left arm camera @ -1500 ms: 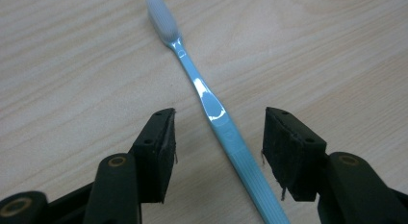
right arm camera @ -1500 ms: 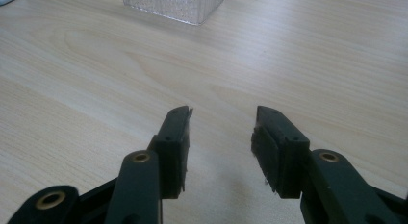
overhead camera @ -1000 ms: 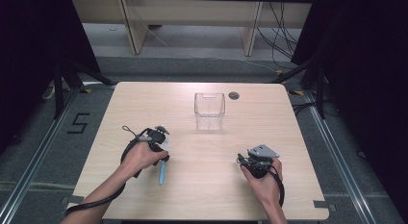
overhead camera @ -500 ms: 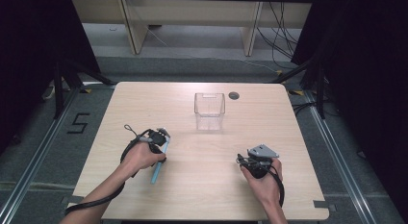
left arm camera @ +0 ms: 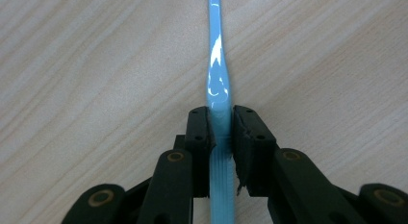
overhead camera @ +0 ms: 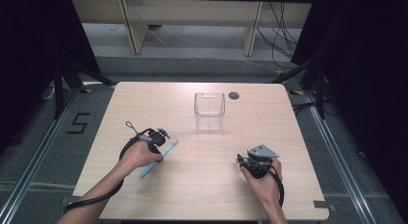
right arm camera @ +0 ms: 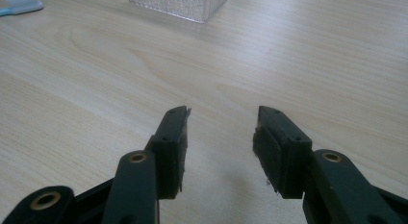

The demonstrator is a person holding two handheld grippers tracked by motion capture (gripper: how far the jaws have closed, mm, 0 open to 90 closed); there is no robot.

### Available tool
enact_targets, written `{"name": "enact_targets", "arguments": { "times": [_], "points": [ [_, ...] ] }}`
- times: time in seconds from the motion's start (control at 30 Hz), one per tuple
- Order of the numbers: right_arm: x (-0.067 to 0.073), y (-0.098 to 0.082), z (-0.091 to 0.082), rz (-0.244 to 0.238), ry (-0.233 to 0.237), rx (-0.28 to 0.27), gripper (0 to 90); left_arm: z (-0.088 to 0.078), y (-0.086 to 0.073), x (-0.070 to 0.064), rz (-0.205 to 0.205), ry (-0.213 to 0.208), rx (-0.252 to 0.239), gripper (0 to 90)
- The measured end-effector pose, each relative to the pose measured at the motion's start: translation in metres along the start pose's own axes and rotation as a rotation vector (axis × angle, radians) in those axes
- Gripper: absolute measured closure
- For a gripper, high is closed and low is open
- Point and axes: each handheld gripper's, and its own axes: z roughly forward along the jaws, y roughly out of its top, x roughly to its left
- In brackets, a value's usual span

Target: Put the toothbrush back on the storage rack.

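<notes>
- Left gripper [left arm camera: 221, 137]: jaws have just been closing and now pinch the light-blue plastic toothbrush [left arm camera: 217, 80] by its handle, pads pressed on both sides. The ribbed part of the handle runs back between the jaws, and the glossy neck runs away over the wood grain.
- High view: same left gripper [overhead camera: 161, 140] sits at the near-left of the light wooden table [overhead camera: 159, 99], hand wrapped over it. The toothbrush [overhead camera: 161, 156] lies diagonally, white head pointing toward the table middle, tail end sticking out nearer the person. Whether it rests on the table or is just off it, can't tell.
- Left gripper view gives the pad contact, which the high view is too small to resolve; the high view gives the full length and heading of the brush.
- Right gripper [right arm camera: 220, 137]: jaws spread, bare table between them, nothing touched.
- High view: right gripper [overhead camera: 255, 162] at near-right, grey three-cornered plate on top, well apart from the left one.
- Right gripper view also catches the brush's white head [right arm camera: 19, 3] at its top-left corner and the base of the clear square plastic container [right arm camera: 178, 3] at the top edge.
- High view, farther: the clear container [overhead camera: 210, 111] stands upright past the table middle, apart from both grippers. A small dark round grommet [overhead camera: 234, 95] sits just beyond it to the right.
- Writing: a black "5" [overhead camera: 78, 123] marked on the grey floor left of the table. No brand legible on the brush or container.
</notes>
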Motion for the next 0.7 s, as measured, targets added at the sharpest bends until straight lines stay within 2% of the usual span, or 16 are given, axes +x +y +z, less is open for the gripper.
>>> {"name": "enact_targets", "arguments": {
  "times": [0.07,0.13,0.17,0.27,0.3,0.43,0.57,0.6,0.63,0.67,0.7],
  "points": [
    [-0.001,0.0,-0.001,-0.011,-0.001,0.007,55.0,0.0,0.0,0.0,0.012,-0.003,0.005,76.1],
    [0.0,0.0,0.0,-0.009,0.001,0.004,54.9,0.0,0.0,0.0,0.043,-0.002,0.005,77.1],
    [-0.001,0.0,0.0,-0.008,0.001,0.004,54.8,0.0,0.0,-0.001,0.042,-0.004,-0.009,77.5],
    [-0.001,0.0,-0.001,-0.015,-0.007,0.003,54.9,-0.001,-0.001,0.0,0.055,-0.006,-0.005,77.8],
    [0.0,0.0,0.0,-0.001,0.009,-0.001,54.9,0.0,-0.002,0.0,0.057,-0.011,-0.021,77.9],
    [0.0,0.0,-0.001,-0.013,0.0,0.0,54.9,-0.001,-0.005,0.002,0.071,-0.029,-0.048,78.0],
    [0.0,0.0,-0.001,0.0,0.01,-0.004,54.9,-0.004,-0.009,0.005,0.08,-0.037,-0.096,78.1],
    [0.0,0.0,-0.001,-0.018,-0.007,-0.012,54.9,-0.006,-0.009,0.006,0.08,-0.041,-0.104,78.1],
    [0.0,0.0,-0.001,-0.018,-0.007,-0.012,54.9,-0.006,-0.009,0.006,0.08,-0.041,-0.104,78.1],
    [0.0,0.0,-0.001,-0.009,0.0,-0.014,55.1,-0.008,-0.011,0.007,0.078,-0.044,-0.125,78.1],
    [0.0,0.0,-0.002,-0.017,-0.017,-0.026,55.2,-0.009,-0.012,0.007,0.076,-0.043,-0.131,78.1]
  ]
}}
